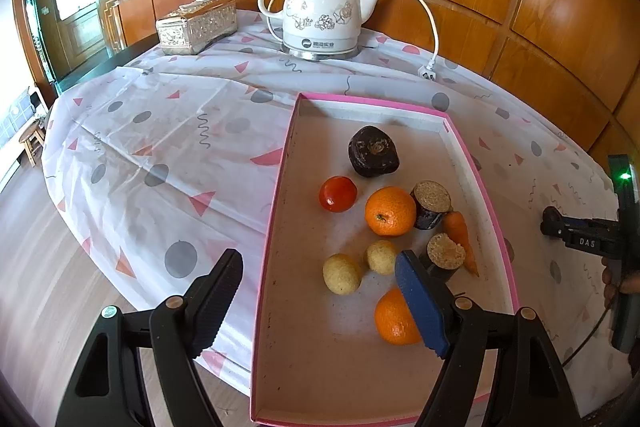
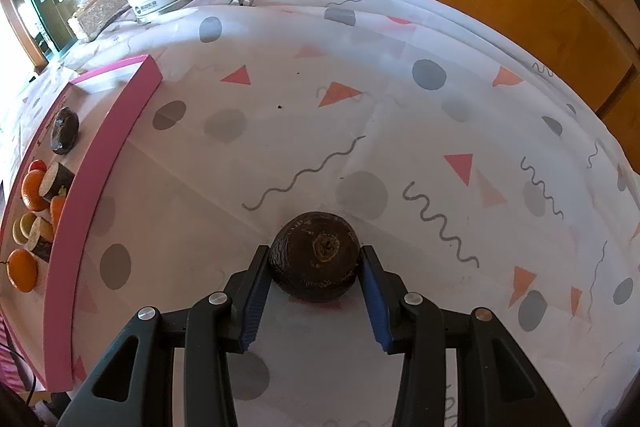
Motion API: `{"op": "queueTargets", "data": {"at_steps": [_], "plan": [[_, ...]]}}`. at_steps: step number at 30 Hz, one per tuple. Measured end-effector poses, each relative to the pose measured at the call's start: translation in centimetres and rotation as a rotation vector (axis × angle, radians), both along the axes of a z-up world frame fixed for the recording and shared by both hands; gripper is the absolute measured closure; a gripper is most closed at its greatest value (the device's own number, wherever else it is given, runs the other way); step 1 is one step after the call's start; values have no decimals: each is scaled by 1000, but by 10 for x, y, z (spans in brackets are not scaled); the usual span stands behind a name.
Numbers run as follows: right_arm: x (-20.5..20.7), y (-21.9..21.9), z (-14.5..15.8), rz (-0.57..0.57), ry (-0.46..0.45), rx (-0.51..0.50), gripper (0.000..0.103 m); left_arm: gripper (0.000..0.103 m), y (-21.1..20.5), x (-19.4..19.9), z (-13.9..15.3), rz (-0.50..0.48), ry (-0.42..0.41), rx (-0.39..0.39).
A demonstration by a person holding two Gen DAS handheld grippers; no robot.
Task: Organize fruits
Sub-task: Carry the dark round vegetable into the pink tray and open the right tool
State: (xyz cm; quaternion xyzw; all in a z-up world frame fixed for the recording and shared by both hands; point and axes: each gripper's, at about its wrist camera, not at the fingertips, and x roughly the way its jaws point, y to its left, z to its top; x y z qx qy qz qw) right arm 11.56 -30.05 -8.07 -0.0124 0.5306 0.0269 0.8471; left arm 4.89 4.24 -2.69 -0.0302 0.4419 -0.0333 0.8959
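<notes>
The right gripper (image 2: 316, 259) clamps a dark round fruit (image 2: 315, 255) resting on the desk (image 2: 400, 131), at three o'clock from the pink tray (image 2: 100, 195). The left gripper (image 1: 320, 287) hangs wide open and empty over the tray's oranges (image 1: 390, 211).

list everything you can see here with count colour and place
tray: 1, pink rim, on table
oranges: 2, orange, in tray
tomato: 1, red, in tray
dark roots: 2, brown-black; one in tray, one on cloth between right pads
carrot: 1, orange, in tray
cut rolls: 2, dark skin, in tray
yellow balls: 2, in tray
kettle: 1, white, far end
plug: 1, white, on cloth
tissue box: 1, silver, beside kettle
tablecloth: 1, white patterned
left gripper: open, over tray
right gripper: around root, grip unclear
</notes>
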Motion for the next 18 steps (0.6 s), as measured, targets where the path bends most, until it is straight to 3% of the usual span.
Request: {"op": "queueTargets", "data": {"at_steps": [18], "plan": [[-44,57,12,154,-33,64,59,21,14,-13,9,34,-21,-23]]}}
